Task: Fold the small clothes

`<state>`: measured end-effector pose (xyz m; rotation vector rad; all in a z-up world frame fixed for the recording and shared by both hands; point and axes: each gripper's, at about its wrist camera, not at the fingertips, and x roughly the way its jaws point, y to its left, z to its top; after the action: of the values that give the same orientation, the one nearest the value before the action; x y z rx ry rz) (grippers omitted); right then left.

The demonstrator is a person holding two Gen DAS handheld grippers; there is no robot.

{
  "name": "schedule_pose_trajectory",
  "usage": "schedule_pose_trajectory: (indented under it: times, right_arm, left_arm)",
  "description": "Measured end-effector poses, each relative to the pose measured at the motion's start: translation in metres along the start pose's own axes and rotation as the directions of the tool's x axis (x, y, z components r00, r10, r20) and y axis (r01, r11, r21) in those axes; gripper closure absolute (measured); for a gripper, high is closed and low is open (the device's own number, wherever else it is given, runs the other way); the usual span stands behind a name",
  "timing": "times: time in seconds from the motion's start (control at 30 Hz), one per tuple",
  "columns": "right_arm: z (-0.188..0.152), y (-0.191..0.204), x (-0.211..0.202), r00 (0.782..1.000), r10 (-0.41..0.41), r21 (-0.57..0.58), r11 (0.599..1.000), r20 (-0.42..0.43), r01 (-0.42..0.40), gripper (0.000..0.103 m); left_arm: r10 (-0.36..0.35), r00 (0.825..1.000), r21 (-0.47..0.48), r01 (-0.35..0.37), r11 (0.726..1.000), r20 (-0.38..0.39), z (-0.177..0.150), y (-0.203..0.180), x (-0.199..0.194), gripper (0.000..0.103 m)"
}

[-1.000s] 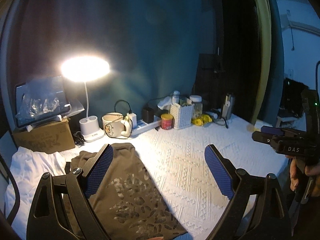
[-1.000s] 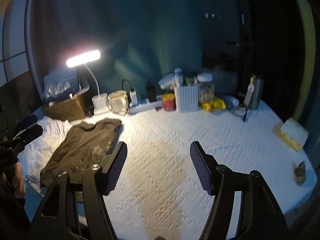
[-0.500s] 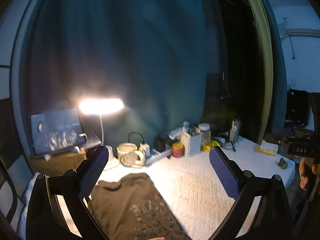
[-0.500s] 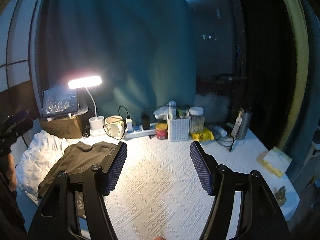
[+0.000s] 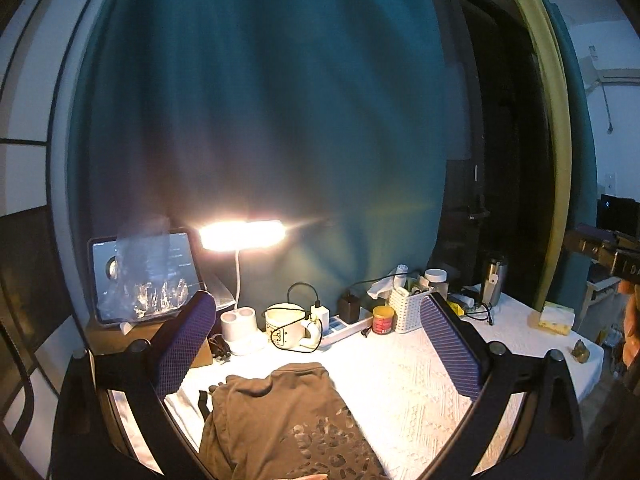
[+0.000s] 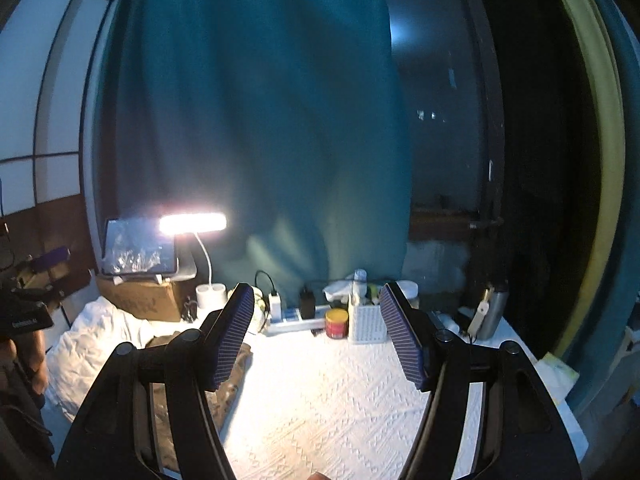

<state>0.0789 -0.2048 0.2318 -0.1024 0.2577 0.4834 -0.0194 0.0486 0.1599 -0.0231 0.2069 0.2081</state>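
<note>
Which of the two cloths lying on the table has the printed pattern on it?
The brown garment, folded flat near the left gripper, with a pale print on its front. The other, a crumpled white cloth beside the cardboard box, is plain.

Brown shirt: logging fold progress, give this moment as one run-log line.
brown shirt: folded on table, untouched | left gripper: open, empty, jaws just widened | right gripper: open, empty

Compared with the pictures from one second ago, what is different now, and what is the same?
Both cameras have tilted up: the table and its clutter sit lower in both views, and more curtain shows. The left gripper has just been opening a little wider, with nothing between its fingers. The right gripper stays open and empty. The brown shirt still lies folded on the table, and the lamp remains lit.
</note>
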Motion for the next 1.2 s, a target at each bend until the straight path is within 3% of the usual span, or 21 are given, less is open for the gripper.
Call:
schedule_pose_trajectory:
  times: [0.17, 0.57, 1.2]
  right_arm:
    - [0.011, -0.002, -0.012, 0.999, -0.019, 0.001, 1.000, 0.028, 0.019, 0.034]
    - [0.025, -0.001, -0.026, 0.997, -0.024, 0.044, 0.999, 0.071, 0.021, 0.032]
    - [0.017, 0.006, -0.010, 0.999, -0.024, 0.017, 1.000, 0.026, 0.024, 0.031]
  left_arm:
    - [-0.017, 1.000, -0.032, 0.017, 0.999, -0.006, 0.003, 0.003, -0.001, 0.002]
    - [0.021, 1.000, -0.050, -0.021, 0.999, 0.004, 0.004, 0.015, -0.007, 0.002]
    - [0.057, 0.998, -0.077, -0.057, 0.995, -0.001, -0.003, 0.029, -0.005, 0.002]
